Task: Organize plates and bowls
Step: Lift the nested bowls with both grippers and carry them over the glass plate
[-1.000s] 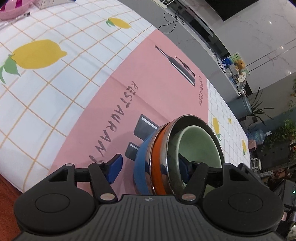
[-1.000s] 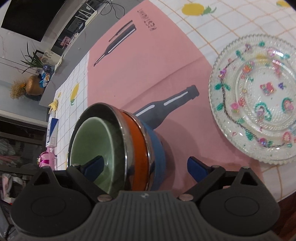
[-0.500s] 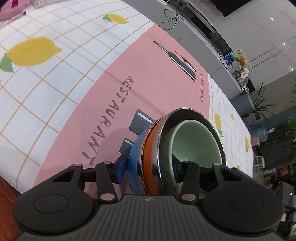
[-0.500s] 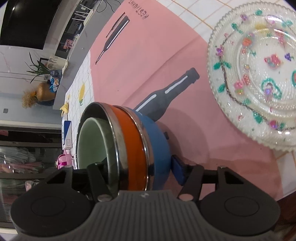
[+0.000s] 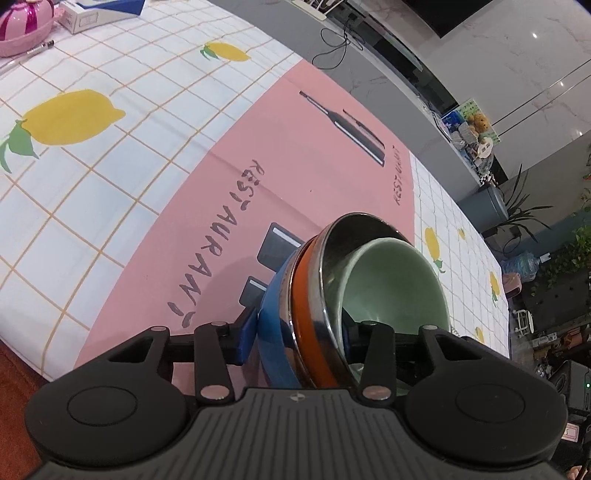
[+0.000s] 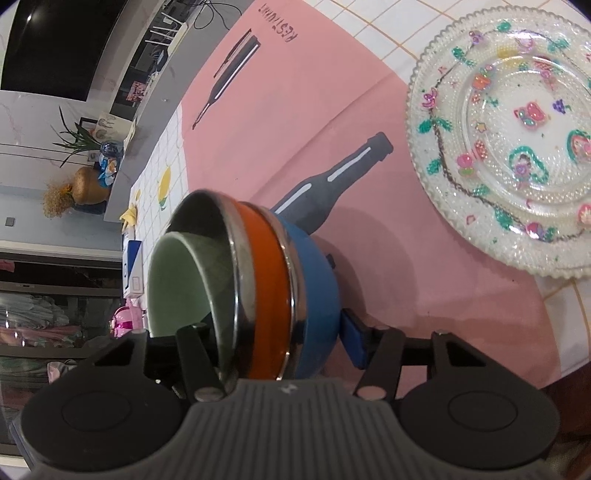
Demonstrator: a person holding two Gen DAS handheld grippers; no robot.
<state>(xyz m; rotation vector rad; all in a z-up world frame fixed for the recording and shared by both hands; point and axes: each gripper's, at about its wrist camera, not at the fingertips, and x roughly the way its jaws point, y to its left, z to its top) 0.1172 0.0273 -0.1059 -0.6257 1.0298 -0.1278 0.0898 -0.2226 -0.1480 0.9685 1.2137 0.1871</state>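
Left wrist view: the left tool (image 5: pixel 295 338) is pinching the rim of the bowl stack (image 5: pixel 314 314), one pad outside on the blue bowl (image 5: pixel 275 321), the other inside. The stack sits tipped on its side over the pink placemat (image 5: pixel 221 192), opening facing right. Nested from outside in: blue, then orange bowl (image 5: pixel 308 295), then a steel one, with the green bowl (image 5: pixel 395 284) innermost. Right wrist view: the right tool (image 6: pixel 275 334) clamps the same stack (image 6: pixel 258 280), opening now facing left, green bowl (image 6: pixel 177 280) inside. The glass plate (image 6: pixel 509 140) lies flat on the counter (image 6: pixel 369 22), well apart to the right.
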